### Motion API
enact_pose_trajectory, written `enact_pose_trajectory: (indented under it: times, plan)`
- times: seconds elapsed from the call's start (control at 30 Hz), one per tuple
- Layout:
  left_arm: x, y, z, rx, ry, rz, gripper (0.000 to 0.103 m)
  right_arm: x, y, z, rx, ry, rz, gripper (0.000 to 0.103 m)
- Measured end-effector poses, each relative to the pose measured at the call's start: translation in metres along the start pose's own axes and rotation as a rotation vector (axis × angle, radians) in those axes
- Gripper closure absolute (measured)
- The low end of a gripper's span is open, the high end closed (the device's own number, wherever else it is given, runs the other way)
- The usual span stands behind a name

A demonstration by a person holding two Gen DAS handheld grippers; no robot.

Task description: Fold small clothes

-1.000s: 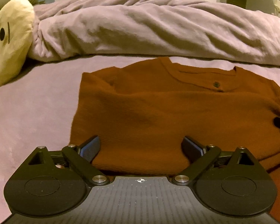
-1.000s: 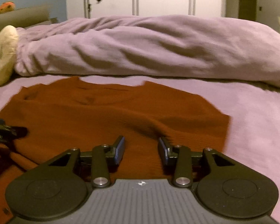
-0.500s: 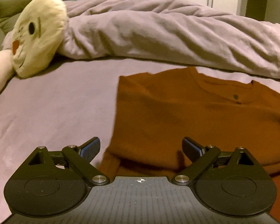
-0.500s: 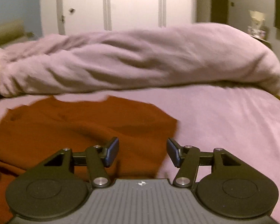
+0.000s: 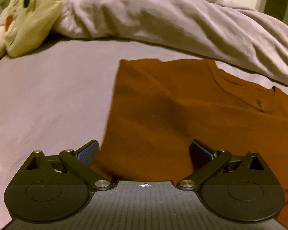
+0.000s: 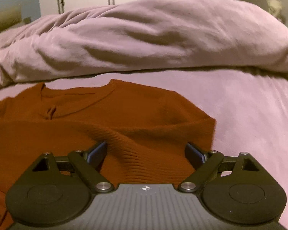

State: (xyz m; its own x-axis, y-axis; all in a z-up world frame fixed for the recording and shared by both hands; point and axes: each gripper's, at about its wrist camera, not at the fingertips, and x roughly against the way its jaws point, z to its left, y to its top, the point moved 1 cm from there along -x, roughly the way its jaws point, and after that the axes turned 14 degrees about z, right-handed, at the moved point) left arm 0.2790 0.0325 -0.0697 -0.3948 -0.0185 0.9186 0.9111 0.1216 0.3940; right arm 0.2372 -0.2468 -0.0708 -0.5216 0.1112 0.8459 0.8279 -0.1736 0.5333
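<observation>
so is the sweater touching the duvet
Apart. In the right wrist view a strip of bare sheet lies between the sweater collar and the duvet edge; the left wrist view shows the same strip.

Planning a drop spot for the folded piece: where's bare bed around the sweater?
Bare sheet lies left of the rust sweater, up to the plush toy. Another bare stretch lies on its right. Behind it, the bunched duvet crowds the collar, leaving only a thin strip.

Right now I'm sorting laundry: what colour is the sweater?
Rust orange sweater, clearest in the left wrist view.
</observation>
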Motion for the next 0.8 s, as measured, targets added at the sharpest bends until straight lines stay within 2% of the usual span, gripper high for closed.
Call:
enact_pose_trajectory:
  times: [0.1,0.17,0.23,0.3,0.37,0.53,0.63,0.7,0.8]
  plan:
    - [0.021,-0.023,0.014,0.0,0.0,-0.016,0.0,0.021,-0.015,-0.01,0.004,-0.023,0.004,0.016]
    - [0.039,-0.043,0.024,0.006,-0.016,-0.025,0.0,0.043,-0.034,-0.02,-0.005,0.007,-0.005,0.017]
    - [0.053,-0.067,0.031,-0.001,0.01,0.0,0.0,0.07,-0.058,-0.028,-0.014,0.035,-0.027,0.017]
    - [0.068,-0.091,0.04,-0.008,0.02,-0.002,0.0,0.1,-0.087,-0.036,-0.035,0.084,-0.033,0.014]
    - [0.08,-0.113,0.05,-0.009,0.024,0.003,0.0,0.126,-0.113,-0.043,-0.065,0.13,-0.037,0.004]
    - [0.09,-0.146,0.072,0.016,0.002,0.086,0.0,0.15,-0.159,-0.057,-0.116,0.21,0.081,0.004]
    - [0.097,-0.16,0.076,-0.027,0.011,0.096,0.0,0.158,-0.178,-0.069,-0.159,0.265,0.121,0.004]
    - [0.102,-0.166,0.078,-0.036,-0.01,0.104,0.0,0.162,-0.19,-0.077,-0.193,0.309,0.15,0.005]
    - [0.105,-0.175,0.084,-0.018,-0.064,0.13,0.001,0.163,-0.206,-0.082,-0.219,0.339,0.203,0.02]
